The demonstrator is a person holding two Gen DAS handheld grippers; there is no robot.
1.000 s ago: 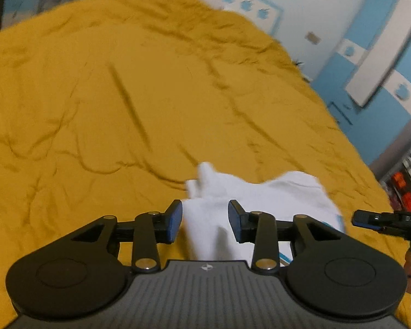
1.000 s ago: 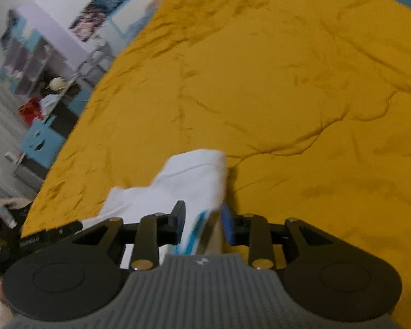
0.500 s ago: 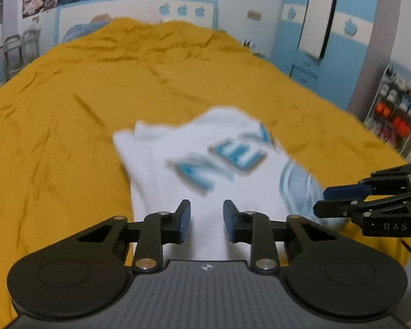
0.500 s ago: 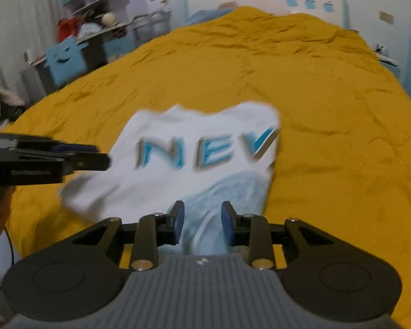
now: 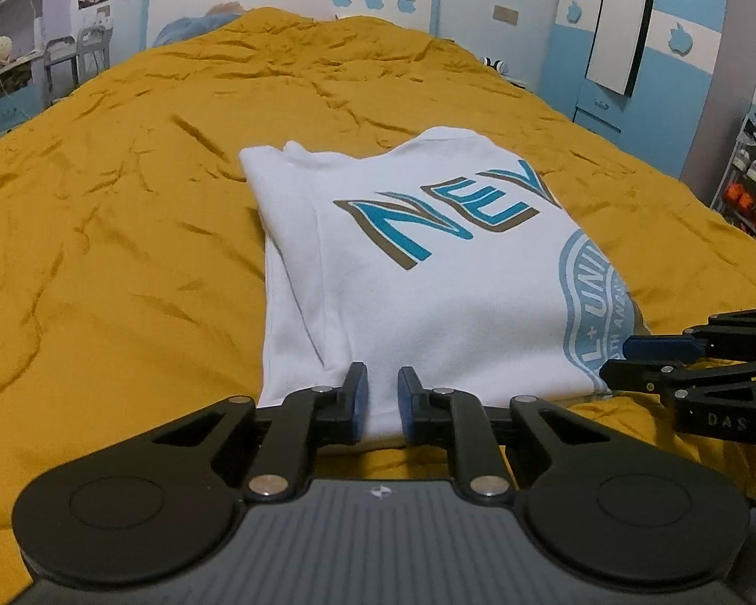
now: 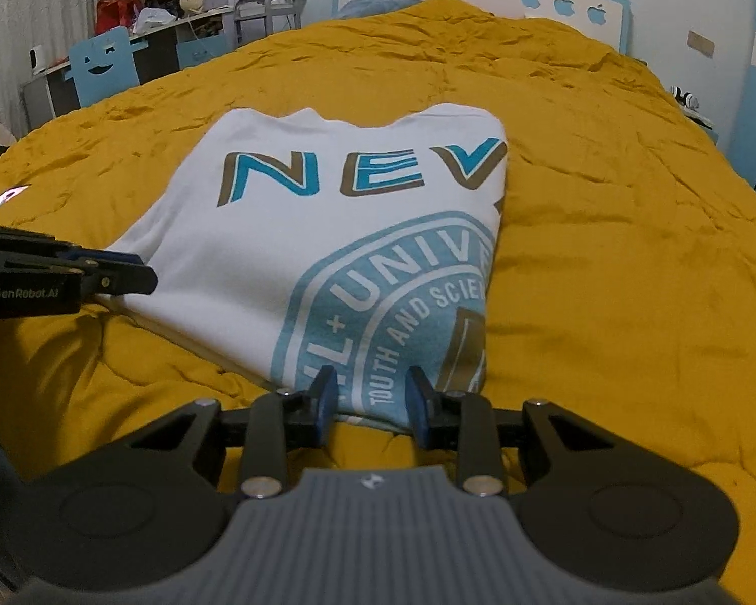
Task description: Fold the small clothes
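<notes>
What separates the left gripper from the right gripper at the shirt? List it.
The left gripper's jaws stand closer together than the right gripper's; the left's have just been closing. The left gripper sits at the plain white corner of the shirt's near edge, the right gripper at the corner bearing the blue round seal. Shared: both point down at the shirt, its near edge between their fingers, lying flat and unbunched.

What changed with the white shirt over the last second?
The white shirt went from a bunched heap to lying spread flat, print up, on the yellow bedspread. The left gripper has just been closing, the shirt's near hem between its jaws. The right gripper stayed at the hem.
</notes>
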